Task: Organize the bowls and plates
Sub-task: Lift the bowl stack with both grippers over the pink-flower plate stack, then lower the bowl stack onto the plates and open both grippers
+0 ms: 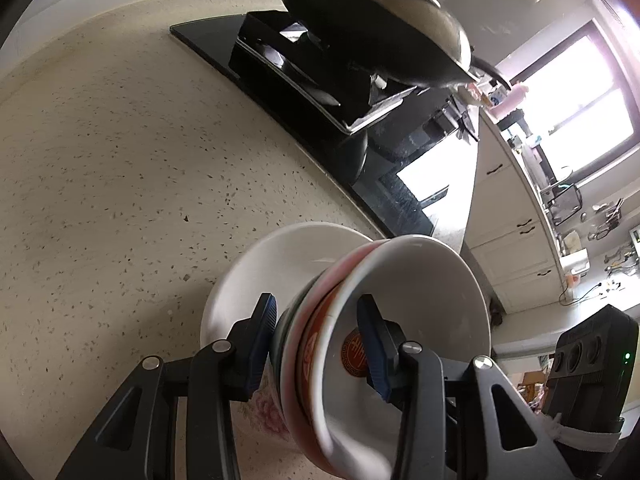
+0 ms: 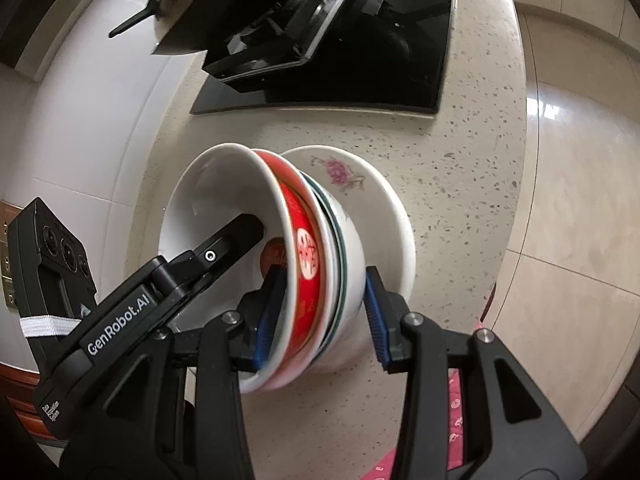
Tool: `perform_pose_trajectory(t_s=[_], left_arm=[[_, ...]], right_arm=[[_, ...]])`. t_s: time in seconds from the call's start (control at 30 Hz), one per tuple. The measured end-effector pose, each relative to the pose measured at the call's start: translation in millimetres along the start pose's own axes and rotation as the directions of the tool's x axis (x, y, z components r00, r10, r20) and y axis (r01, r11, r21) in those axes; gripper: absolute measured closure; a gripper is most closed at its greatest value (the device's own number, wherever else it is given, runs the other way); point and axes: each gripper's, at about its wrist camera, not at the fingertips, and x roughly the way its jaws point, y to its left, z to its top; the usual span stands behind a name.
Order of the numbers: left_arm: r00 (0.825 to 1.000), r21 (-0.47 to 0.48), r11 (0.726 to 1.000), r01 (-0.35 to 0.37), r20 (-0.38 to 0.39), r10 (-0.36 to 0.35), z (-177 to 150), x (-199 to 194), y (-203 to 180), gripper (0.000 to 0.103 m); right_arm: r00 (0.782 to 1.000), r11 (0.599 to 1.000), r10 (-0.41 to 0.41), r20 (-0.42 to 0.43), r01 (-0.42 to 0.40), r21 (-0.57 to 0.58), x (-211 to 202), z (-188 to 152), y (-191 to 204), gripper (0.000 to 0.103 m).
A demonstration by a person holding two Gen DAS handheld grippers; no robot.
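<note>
together two grippers clamp three nested bowls (image 2: 312, 248) over one plate (image 2: 384, 208)

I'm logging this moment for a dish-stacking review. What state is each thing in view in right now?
Left gripper: shut on the bowl stack, one finger inside the top bowl.
Right gripper: shut on the same stack's opposite rim.
Bowl stack: nested, tilted, gripped by both grippers.
Floral plate: right behind the stack; contact unclear.
Wok: sitting on the stove.
Stove: no flame seen.

Nested bowls (image 2: 304, 256) (red one inside) tilt above a floral plate (image 2: 360, 184).
</note>
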Motion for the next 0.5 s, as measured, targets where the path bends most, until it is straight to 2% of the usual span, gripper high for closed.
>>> perform_pose_trajectory(t_s=[0.37, 0.5], left_arm=[[1.000, -0.025, 0.999, -0.025, 0.007, 0.025, 1.3, -3.7, 7.1, 0.056], [1.000, -0.053, 0.999, -0.011, 0.010, 0.012, 1.6, -0.6, 10.8, 0.045]], right_arm=[[0.999, 1.000, 0.028, -0.015, -0.029, -0.010, 13.4, 3.1, 6.6, 0.060], [1.000, 1.000, 0.026, -0.015, -0.026, -0.012, 11.0, 3.5, 5.7, 0.059]])
